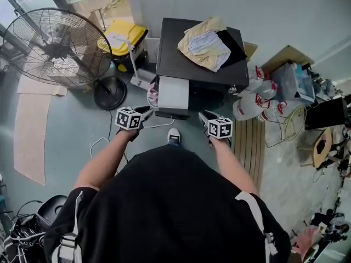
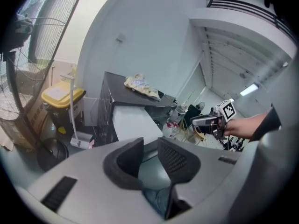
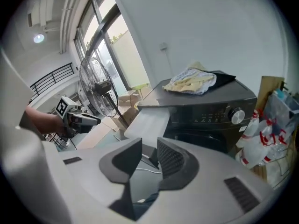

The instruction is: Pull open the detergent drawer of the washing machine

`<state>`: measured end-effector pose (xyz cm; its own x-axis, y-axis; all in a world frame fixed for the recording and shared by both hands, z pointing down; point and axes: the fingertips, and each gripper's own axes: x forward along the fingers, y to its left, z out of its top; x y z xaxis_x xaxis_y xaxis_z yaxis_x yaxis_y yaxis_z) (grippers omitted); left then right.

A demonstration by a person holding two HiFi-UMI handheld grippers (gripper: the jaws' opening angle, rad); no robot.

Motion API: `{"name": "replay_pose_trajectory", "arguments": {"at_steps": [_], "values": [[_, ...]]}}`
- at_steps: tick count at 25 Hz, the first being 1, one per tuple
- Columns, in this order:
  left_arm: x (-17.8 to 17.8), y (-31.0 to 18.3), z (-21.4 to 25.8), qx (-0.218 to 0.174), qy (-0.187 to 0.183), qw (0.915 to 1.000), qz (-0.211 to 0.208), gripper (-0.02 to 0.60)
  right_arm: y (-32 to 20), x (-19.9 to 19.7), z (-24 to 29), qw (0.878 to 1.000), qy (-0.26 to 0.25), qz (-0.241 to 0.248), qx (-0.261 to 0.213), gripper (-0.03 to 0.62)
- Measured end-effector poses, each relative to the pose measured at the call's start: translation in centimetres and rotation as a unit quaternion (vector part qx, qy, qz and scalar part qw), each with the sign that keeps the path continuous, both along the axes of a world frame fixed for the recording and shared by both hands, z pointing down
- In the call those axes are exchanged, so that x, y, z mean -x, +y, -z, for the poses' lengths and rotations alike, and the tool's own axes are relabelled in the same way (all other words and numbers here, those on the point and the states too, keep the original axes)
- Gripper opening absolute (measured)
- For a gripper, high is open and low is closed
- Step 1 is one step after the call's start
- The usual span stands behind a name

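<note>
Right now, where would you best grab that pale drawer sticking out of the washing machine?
Probably its front edge, coming from the front, where the person stands. The drawer juts straight out of the washing machine toward them, so that edge is nearest and free.

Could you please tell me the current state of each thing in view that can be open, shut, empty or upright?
Detergent drawer: pulled out of the washing machine front.
Left hand-held gripper: jaws apart, nothing between them.
Right hand-held gripper: jaws apart, nothing between them.
Clothes: crumpled in a heap on the machine's top.
Yellow bin: lid shut.
Fan: standing upright.
</note>
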<state>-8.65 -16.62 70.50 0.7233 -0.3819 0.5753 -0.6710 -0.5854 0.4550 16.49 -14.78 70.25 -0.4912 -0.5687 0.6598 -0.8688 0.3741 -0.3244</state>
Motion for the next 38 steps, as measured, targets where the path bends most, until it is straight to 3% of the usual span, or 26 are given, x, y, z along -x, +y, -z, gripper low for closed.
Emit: {"name": "replay_pose_trajectory", "arguments": {"at_steps": [8, 14, 25, 38], "values": [[1.5, -0.5, 5.8, -0.075, 0.017, 0.9970, 0.013, 0.098, 0.6, -0.1, 5.6, 0.998, -0.010, -0.018, -0.060, 0.099], [2.1, -0.4, 8.4, -0.102, 0.027, 0.9943, 0.017, 0.094, 1.0, 0.0, 8.4, 0.996, -0.006, -0.021, -0.091, 0.098], [3.5, 0.8, 10.7, -0.129, 0.037, 0.9907, 0.019, 0.087, 2.3, 1.2, 11.0, 0.992, -0.006, -0.021, -0.121, 0.097], [4.6, 1.8, 10.8, -0.133, 0.025, 0.9906, 0.016, 0.083, 3.8, 1.1, 12.1, 0.992, -0.002, -0.023, -0.122, 0.095]]}}
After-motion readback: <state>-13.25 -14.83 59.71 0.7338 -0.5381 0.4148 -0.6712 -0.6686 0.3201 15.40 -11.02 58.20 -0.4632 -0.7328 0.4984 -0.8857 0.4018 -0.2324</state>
